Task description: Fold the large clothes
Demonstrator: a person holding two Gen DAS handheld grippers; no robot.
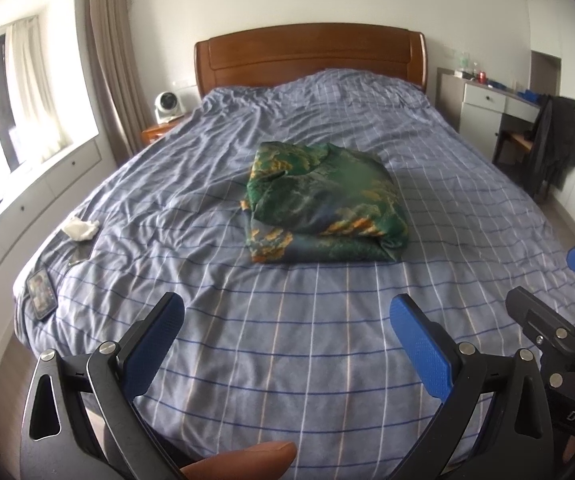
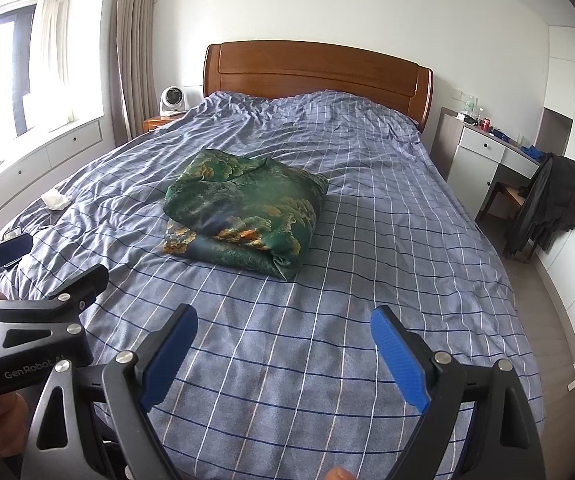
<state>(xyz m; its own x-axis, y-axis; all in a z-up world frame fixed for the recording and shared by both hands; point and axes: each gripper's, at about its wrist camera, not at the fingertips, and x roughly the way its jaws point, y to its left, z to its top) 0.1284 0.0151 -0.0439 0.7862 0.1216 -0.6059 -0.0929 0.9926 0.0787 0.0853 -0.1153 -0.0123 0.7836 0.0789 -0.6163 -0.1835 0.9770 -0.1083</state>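
Near the middle of the blue checked bed (image 1: 327, 340), a folded green patterned garment (image 1: 323, 208) is lying; both tools, left (image 1: 283, 344) and right (image 2: 283, 356), are hovering spread and empty over the foot edge.

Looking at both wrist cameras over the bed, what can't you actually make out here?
- Folded green patterned garment: its underside and inner layers, hidden by its own top fold in both views.
- Dark phone at the bed's edge: screen too small to read in the left view.
- Small items on the white desk: too small in both views.
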